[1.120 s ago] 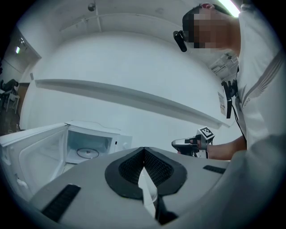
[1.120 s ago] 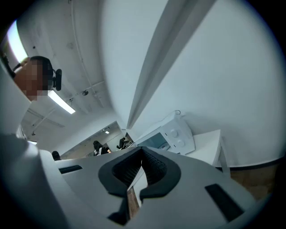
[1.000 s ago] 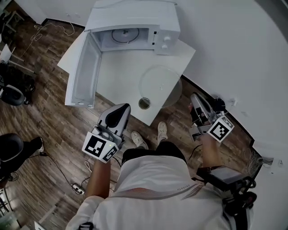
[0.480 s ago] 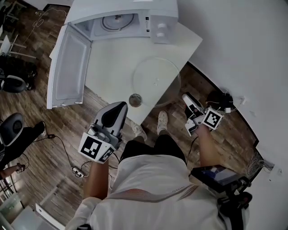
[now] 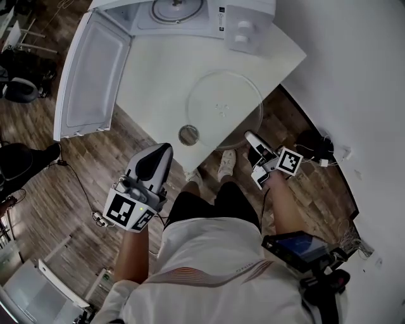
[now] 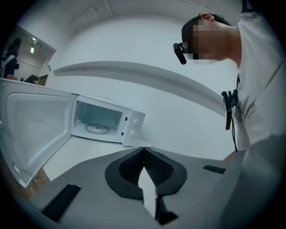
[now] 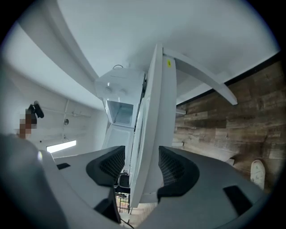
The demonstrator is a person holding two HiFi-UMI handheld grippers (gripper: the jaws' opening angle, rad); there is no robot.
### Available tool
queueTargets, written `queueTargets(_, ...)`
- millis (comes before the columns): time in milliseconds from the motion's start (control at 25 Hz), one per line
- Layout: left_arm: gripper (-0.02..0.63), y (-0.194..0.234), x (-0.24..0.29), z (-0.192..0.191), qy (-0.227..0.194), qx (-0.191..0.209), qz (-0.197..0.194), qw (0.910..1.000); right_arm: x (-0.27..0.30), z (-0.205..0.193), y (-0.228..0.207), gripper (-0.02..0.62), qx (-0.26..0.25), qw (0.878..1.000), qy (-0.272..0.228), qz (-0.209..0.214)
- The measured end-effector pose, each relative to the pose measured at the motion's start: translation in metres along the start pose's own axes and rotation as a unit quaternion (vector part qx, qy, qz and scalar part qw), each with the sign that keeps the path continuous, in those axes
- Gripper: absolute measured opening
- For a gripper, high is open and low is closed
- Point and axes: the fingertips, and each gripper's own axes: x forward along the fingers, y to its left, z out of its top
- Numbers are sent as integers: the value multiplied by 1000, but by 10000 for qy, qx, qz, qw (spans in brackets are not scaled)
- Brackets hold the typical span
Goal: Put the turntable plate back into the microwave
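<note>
**Mia:** What is the biggest thing?

**Tom:** The floor (image 5: pixel 63 171), made of brown wood planks. Next comes the bench (image 5: pixel 158 82). It is white, flat and smooth, and it lies ahead of both tools.

**Mia:** And the microwave (image 5: pixel 250 25)?

**Tom:** It is a white box at the far end of the bench, well ahead of both tools. Its door (image 5: pixel 95 69) hangs wide open on the left tool's side. A thin ring (image 5: pixel 177 7) lies inside it.

**Mia:** Where is the plate (image 5: pixel 224 104)?

**Tom:** It is round, clear glass, and it lies flat on the bench just ahead of the right tool (image 5: pixel 251 136). Its rim pokes over the bench's edge.

**Mia:** Does that tool hold it?

**Tom:** No. Its jaws have just been opening and now stand wide apart. They pinch nothing. The bench's edge shows in the gap ahead of them.

**Mia:** And the left tool (image 5: pixel 166 149)?

**Tom:** Its black bumpy pads are pressed together, with nothing in them.

**Mia:** Is anything in the way?

**Tom:** A little round thing (image 5: pixel 188 134) sits by the bench's edge, between the left tool and the plate.
</note>
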Motion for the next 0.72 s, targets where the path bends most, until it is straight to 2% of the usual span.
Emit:
queueTargets(200,11,2,-4,-6,24,-71,155,9999,17,-7,-6,236,435,9985,183,279)
queueTargets(360,11,3,-8,-9,19,-122,219,9997,24,-8,-8,120,599,9974,164,375)
queueTargets(600,11,6,-13,-14,13,-211,272,9994,25,-5,-2,31,808,9944,33,680)
queueTargets(720,12,7,-14,-15,6,-239,261,9994,26,-4,1,29,867,9931,-32,788)
